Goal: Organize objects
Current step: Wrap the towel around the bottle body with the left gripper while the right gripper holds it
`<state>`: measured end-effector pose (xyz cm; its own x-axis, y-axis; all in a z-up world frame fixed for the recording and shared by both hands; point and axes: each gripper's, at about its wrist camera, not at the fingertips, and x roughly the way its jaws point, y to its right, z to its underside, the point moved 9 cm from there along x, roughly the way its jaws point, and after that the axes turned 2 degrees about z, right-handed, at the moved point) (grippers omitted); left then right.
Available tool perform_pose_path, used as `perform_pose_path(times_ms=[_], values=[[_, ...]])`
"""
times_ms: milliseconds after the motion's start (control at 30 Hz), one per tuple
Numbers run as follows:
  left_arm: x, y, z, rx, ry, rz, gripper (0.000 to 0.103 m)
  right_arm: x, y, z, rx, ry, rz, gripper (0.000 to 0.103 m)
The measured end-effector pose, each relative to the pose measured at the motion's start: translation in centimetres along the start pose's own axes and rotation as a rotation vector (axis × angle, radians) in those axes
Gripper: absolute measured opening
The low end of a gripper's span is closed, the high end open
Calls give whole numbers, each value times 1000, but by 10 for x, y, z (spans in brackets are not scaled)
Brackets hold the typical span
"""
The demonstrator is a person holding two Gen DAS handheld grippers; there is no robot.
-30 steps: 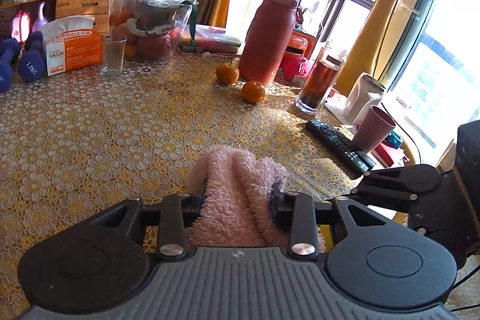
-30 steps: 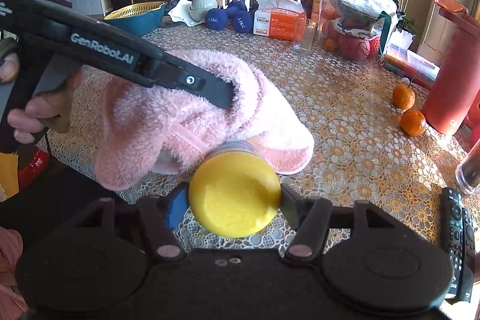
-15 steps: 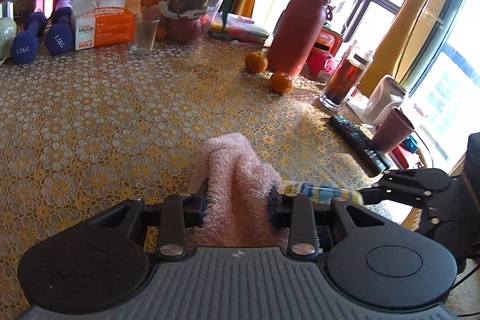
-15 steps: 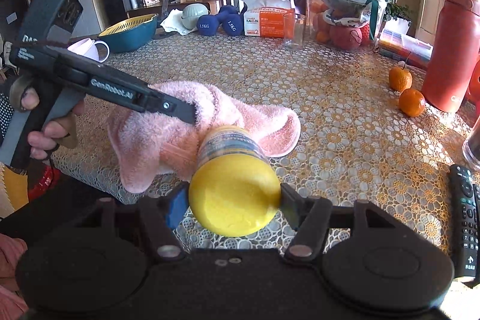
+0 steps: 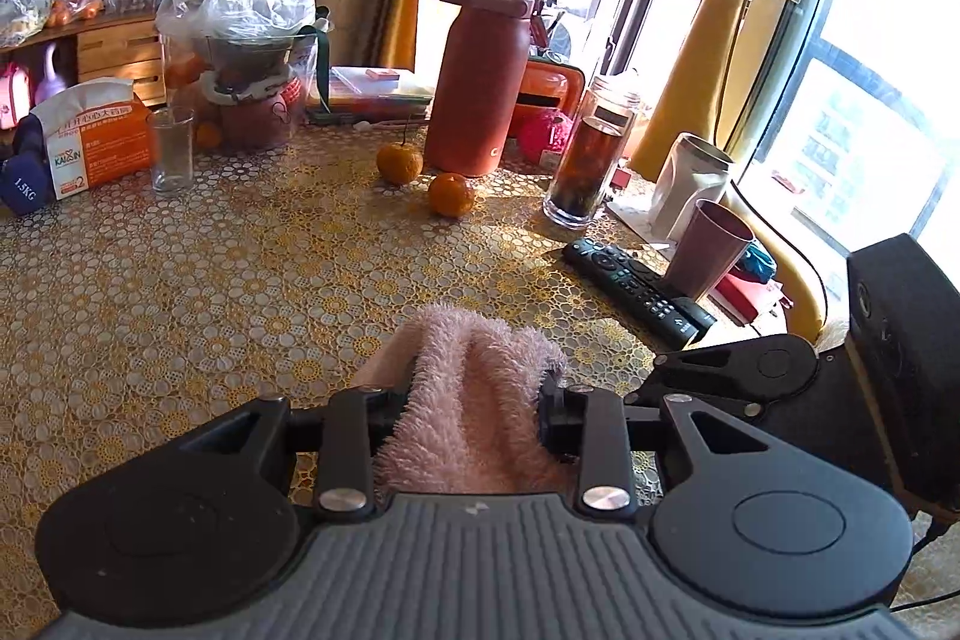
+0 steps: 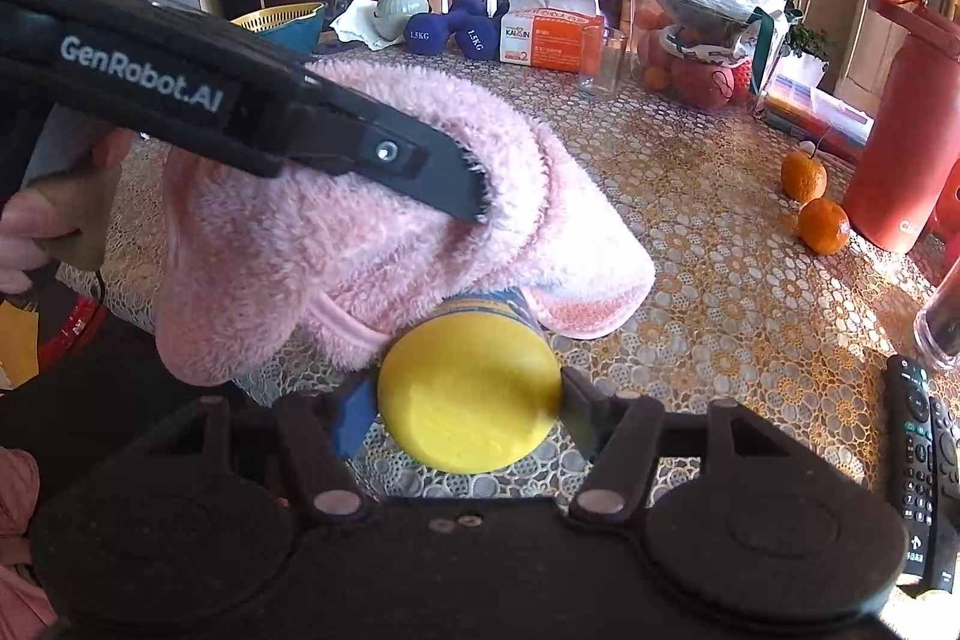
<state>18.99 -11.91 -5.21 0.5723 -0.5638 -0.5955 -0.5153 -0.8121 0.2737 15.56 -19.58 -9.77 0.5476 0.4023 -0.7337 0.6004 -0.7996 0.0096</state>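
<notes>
My left gripper (image 5: pixel 474 400) is shut on a fluffy pink towel (image 5: pixel 474 400) and holds it over the near part of the table. In the right wrist view the towel (image 6: pixel 336 232) hangs from the left gripper (image 6: pixel 474 202) and drapes down onto the table. My right gripper (image 6: pixel 468 400) is shut on a bottle with a yellow cap (image 6: pixel 468 391). The bottle's far end lies under the towel's lower edge and is hidden. The right gripper's body (image 5: pixel 780 376) shows at the right of the left wrist view.
On the lace-covered table (image 5: pixel 180 280) stand a red flask (image 5: pixel 480 94), two oranges (image 5: pixel 450 194), a tea bottle (image 5: pixel 585 166), a remote (image 5: pixel 636 289), a pink cup (image 5: pixel 711 250), a glass (image 5: pixel 172 150), a tissue box (image 5: pixel 96 142), dumbbells (image 6: pixel 450 31) and a bagged basket (image 5: pixel 240 64).
The towel and the left gripper have come closer to the bottle. The towel now covers the bottle's far end again, as it did a second ago.
</notes>
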Motion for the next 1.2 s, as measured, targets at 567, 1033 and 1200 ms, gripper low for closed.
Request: perform_pose_path(times_ms=[567, 1033, 1200], values=[[-2, -65, 4, -111, -8, -99, 32, 0, -2, -7, -41, 12, 8, 62], [-10, -3, 19, 36, -1, 3, 32, 2, -6, -7, -85, -16, 25, 62], [-3, -31, 34, 30, -34, -77, 32, 1, -6, -7, -77, -17, 27, 62]])
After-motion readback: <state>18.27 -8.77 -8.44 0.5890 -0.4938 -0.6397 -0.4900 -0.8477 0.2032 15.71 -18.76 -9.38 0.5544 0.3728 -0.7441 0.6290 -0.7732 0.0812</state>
